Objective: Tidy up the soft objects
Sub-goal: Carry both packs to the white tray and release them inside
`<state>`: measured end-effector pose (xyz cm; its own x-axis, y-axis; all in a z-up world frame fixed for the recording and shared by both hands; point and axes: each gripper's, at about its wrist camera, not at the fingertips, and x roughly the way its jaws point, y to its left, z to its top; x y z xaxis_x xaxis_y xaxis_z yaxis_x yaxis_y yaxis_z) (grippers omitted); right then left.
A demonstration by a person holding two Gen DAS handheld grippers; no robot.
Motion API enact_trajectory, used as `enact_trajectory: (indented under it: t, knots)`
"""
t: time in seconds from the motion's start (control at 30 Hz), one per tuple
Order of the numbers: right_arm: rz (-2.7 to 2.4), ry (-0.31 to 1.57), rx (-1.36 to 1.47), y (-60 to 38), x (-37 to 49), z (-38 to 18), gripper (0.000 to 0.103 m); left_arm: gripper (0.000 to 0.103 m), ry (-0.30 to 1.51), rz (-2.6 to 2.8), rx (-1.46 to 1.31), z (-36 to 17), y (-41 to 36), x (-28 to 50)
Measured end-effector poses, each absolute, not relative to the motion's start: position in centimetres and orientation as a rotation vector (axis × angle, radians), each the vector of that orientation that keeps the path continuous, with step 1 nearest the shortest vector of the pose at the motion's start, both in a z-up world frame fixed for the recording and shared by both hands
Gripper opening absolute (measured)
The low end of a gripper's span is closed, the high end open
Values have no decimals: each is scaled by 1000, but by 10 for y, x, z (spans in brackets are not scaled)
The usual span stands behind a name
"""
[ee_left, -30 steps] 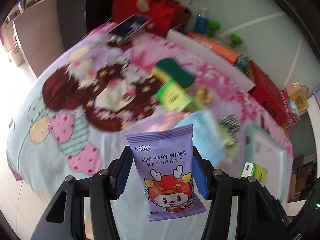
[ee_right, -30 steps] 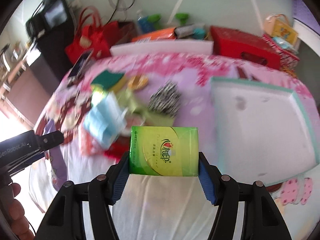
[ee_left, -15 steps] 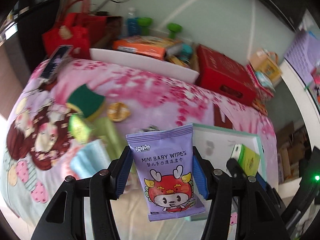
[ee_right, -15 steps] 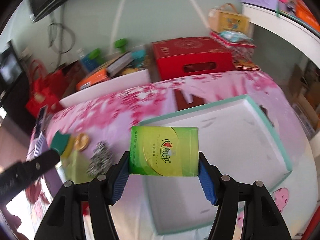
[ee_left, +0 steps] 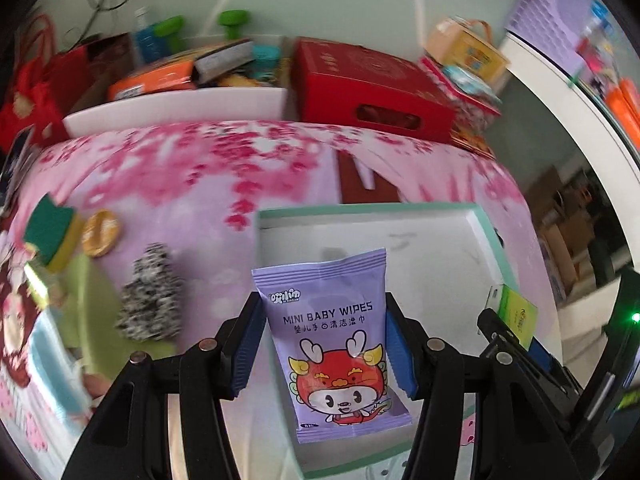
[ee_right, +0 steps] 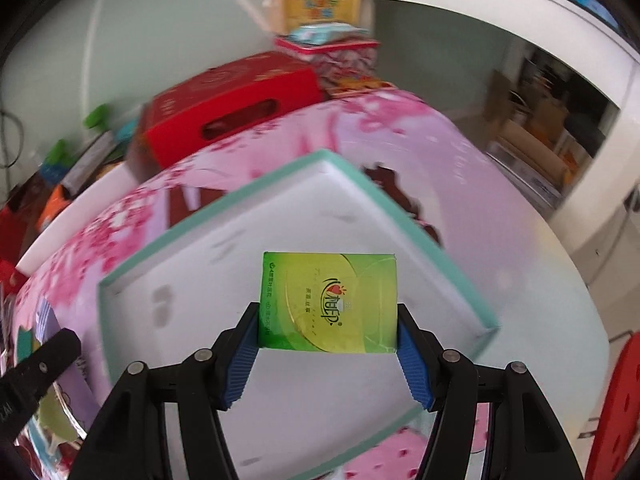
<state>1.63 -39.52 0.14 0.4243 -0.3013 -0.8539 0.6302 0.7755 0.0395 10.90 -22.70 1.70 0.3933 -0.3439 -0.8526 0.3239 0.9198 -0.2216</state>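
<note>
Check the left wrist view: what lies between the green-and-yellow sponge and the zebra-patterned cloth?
A round golden-orange packet lies on the pink floral sheet between the green-and-yellow sponge and the crumpled black-and-white zebra-patterned cloth, beside the sponge; blur hides detail.

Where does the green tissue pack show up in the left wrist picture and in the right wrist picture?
Left wrist: the green tissue pack sits at the far right edge, seen edge-on in the right gripper.
Right wrist: it fills the centre, clamped flat between the blue pads.
Shared landmark: the white tray with the teal rim, with the red box behind it.
</note>
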Motion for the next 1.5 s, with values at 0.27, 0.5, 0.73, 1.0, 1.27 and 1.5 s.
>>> enact_trajectory:
  t: [0.27,0.5,0.73,1.0,1.27,1.5]
  knots:
    - [-668,966,417,-423,-1,-5,67,59,1063,-498,19,-4,-257,106]
    - [-685,978,452,-432,-6,-12,67,61,1058,-494,45,-15,-262,106]
    - [-683,977,458,-431,-7,-10,76,89,1043,-456,57,-16,-258,108]
    - [-672,983,436,-425,-4,-8,103,100,1033,-394,28,-11,-245,111]
    - [-673,997,408,-422,-3,-8,103,101,1026,-336,22,-6,-234,114]
    - [-645,1004,398,-417,1,-9,103,101,1038,-324,26,-8,-231,114]
